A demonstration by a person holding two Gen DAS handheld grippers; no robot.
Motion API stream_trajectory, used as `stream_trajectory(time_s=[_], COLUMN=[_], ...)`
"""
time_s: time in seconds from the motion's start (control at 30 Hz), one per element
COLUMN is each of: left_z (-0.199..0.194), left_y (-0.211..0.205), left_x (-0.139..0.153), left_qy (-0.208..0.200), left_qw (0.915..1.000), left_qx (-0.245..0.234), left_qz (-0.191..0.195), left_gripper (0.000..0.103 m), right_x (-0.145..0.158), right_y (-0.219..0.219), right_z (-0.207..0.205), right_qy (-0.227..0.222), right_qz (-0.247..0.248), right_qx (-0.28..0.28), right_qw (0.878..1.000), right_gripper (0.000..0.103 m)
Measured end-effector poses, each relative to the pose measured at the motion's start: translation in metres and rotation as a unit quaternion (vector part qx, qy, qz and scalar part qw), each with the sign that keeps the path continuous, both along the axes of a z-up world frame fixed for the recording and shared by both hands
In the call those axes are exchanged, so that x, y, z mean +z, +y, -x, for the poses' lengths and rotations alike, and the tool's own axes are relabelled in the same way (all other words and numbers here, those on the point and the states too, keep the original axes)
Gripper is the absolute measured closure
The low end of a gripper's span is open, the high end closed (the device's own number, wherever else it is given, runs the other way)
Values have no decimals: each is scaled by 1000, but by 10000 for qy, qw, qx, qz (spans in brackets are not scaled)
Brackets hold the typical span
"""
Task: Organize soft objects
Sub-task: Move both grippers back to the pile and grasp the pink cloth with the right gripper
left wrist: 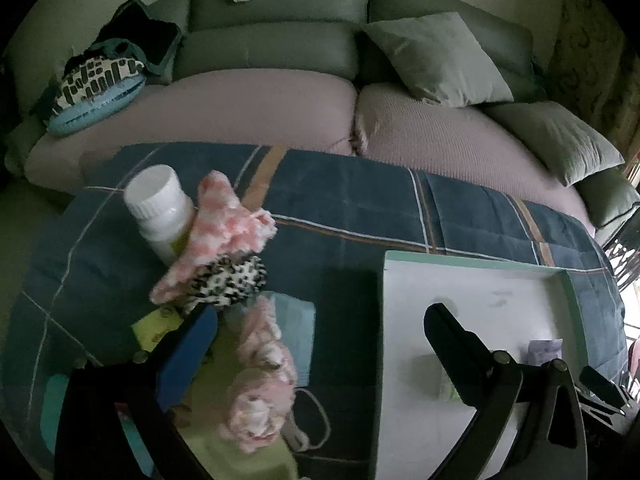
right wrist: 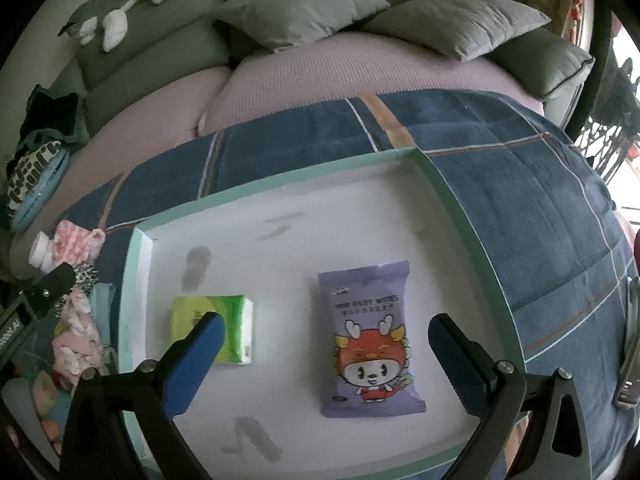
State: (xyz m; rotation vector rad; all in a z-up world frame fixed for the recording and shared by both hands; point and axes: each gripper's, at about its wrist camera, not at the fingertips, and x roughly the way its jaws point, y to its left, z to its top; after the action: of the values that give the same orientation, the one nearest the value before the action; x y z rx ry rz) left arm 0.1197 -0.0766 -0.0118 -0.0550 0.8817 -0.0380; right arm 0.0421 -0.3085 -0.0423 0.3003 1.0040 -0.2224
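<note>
A white tray with a green rim (right wrist: 304, 172) lies on a blue plaid quilt (right wrist: 520, 184). In it are a green tissue pack (right wrist: 236, 328) and a purple baby-wipes pack (right wrist: 372, 340). My right gripper (right wrist: 324, 340) is open above the tray, between the two packs. My left gripper (left wrist: 320, 332) is open over a pile left of the tray (left wrist: 472, 300): a pink-and-white fluffy sock (left wrist: 224, 224), a leopard-print scrunchie (left wrist: 232, 280), a pink plush piece (left wrist: 260, 380) and a white bottle (left wrist: 160, 208).
A sofa with lilac seat cushions (left wrist: 280, 108) and grey-green pillows (left wrist: 436, 60) stands behind the quilt. A grey-and-white plush toy (right wrist: 116, 8) lies on its backrest. Patterned cushions (left wrist: 96, 84) sit at the sofa's left end. A light blue cloth (left wrist: 296, 332) lies under the pile.
</note>
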Motion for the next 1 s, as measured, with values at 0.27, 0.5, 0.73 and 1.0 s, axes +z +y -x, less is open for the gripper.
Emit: stream_trajectory(time_s=[0.27,0.5,0.73,1.0], left_z=[9,25,32,29], left_y=[42,92,137,156], left_x=[15,38,32,15], left_qy=[38,-191,99,474], left_qw=[9985,9940,9874,9842], left_qx=[399,975,1544,1700], left_qz=[-360,-463,-342,-171], left_gripper=[0,0,0,0], right_x=[15,22,23,20], right_y=[34,68,104,155], right_z=[-2,-6,-13,-24], right_qy=[-364,-525,-600,-638], right_qz=[-301,-342,-420,-422], right_qx=[425,764,1169,1823], right_qw=[9980,9951,9904,9803], right_gripper=[0,0,0,0])
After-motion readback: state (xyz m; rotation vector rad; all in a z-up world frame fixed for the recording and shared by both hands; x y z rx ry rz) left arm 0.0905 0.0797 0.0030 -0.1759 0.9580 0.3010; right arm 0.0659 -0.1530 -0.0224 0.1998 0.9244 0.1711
